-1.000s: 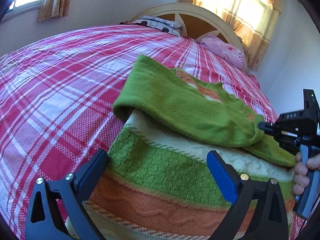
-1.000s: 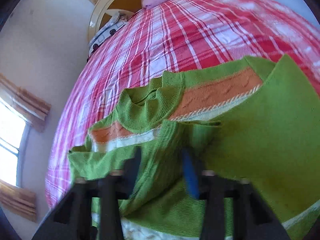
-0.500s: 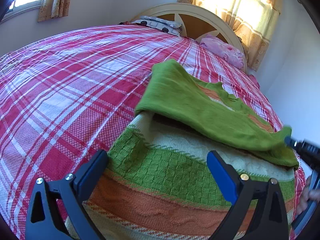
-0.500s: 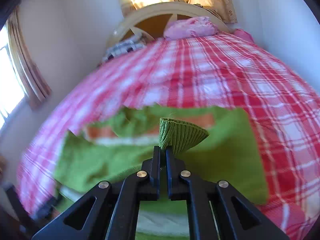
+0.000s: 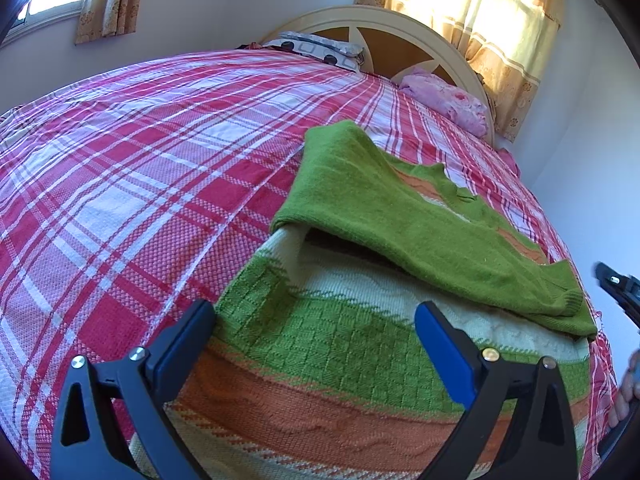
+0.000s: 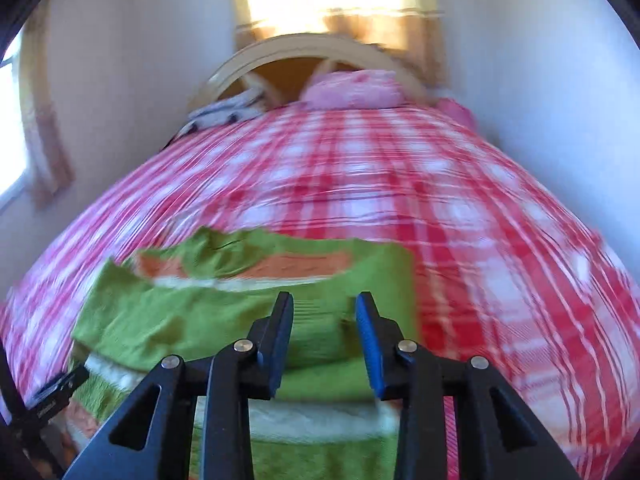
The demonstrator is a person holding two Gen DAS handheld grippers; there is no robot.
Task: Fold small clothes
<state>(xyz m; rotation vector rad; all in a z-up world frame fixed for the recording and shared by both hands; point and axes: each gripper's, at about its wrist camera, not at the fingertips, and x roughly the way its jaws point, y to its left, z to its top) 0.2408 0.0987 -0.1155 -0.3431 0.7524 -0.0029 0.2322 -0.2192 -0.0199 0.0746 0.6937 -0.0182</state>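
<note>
A small knitted sweater (image 5: 360,344) in green, cream and orange bands lies flat on the bed. Its green sleeve (image 5: 404,224) is folded across the body toward the right edge. My left gripper (image 5: 316,344) hovers open over the sweater's lower bands, nothing between its blue pads. In the right wrist view the sweater (image 6: 224,300) lies below my right gripper (image 6: 324,336). Its jaws are opening and the sleeve cuff lies loose beneath them, with no pad pressing on it. The right gripper's tip (image 5: 616,284) shows at the far right of the left view.
The bed is covered by a red, pink and white plaid sheet (image 5: 160,160). A pink pillow (image 5: 444,100) and a patterned pillow (image 5: 316,48) lie by the cream headboard (image 5: 372,24). Curtained windows (image 5: 480,20) stand behind. A white wall (image 5: 600,160) runs close along the right.
The right gripper drew the green sleeve across the sweater to the right, rose, and let the cuff go as its jaws opened. The left gripper stayed still.
</note>
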